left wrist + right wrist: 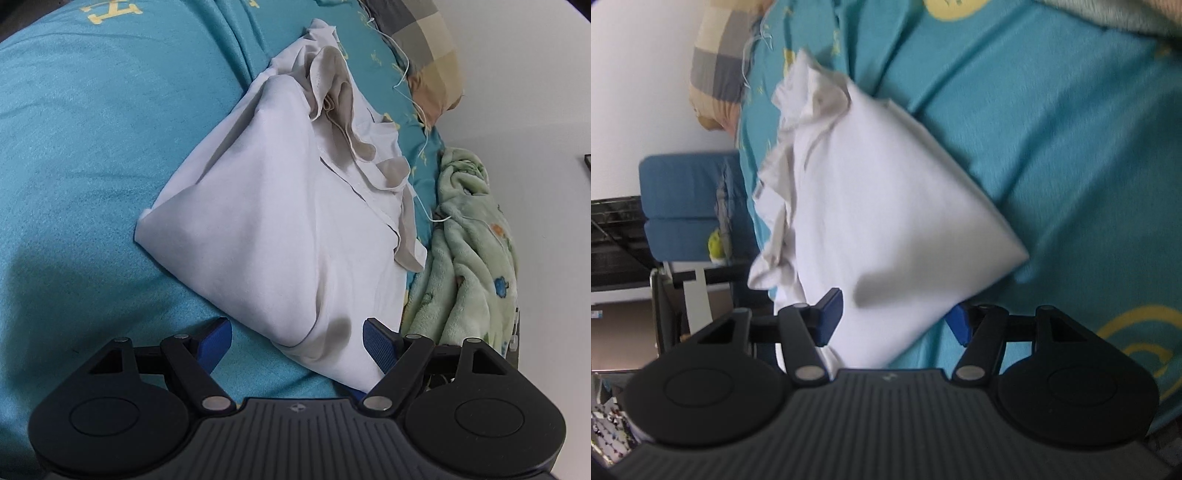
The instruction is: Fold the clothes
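White garment (280,206) lies partly folded on the bed, on a teal sheet (92,147) with yellow print. Top layer is smooth; bunched edges and hems pile along the side toward the plaid pillow (424,48). A green fleece blanket (469,251) sits just beside the garment at the bed edge.

Left gripper (297,343): fingers spread wide, near corner of the garment between the blue pads. Left pad is clear of the cloth. Right pad sits at the cloth edge; can't tell if it touches. No pinch visible.

Right gripper (894,321): fingers partly apart, straddling the garment's near corner (886,295). Cloth fills the gap and both blue pads sit at its edges, but the frame is blurred, so can't tell whether they actually clamp it.
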`<state>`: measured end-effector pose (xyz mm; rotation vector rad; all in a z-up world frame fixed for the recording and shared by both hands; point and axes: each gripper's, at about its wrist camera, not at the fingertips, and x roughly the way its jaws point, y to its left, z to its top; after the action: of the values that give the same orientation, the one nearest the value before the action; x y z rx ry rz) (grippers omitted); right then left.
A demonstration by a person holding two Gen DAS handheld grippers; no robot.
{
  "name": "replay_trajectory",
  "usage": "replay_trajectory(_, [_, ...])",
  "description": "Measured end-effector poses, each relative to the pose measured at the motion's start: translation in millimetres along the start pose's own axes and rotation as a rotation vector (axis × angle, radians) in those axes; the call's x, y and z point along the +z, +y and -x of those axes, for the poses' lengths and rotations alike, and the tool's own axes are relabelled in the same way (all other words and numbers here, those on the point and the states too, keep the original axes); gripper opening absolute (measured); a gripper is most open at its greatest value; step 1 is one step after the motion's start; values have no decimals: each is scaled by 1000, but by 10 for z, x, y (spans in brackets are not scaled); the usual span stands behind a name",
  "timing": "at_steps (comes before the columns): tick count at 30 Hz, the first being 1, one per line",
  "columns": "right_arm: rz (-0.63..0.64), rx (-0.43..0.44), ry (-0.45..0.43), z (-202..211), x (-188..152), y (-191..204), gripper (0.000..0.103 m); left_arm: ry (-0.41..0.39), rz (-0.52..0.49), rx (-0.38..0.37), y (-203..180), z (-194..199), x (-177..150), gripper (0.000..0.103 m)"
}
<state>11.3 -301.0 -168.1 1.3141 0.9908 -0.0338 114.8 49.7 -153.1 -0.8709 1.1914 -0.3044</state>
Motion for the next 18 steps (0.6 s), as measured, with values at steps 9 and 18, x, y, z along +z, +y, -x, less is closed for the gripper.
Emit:
replay_trajectory(9, [37, -9, -29, 18, -12, 24, 18, 2, -30, 12, -57, -16, -25, 80])
replay_trajectory(18, [123, 112, -59, 170, -45, 252, 10, 21, -15, -103, -77, -61, -45, 80])
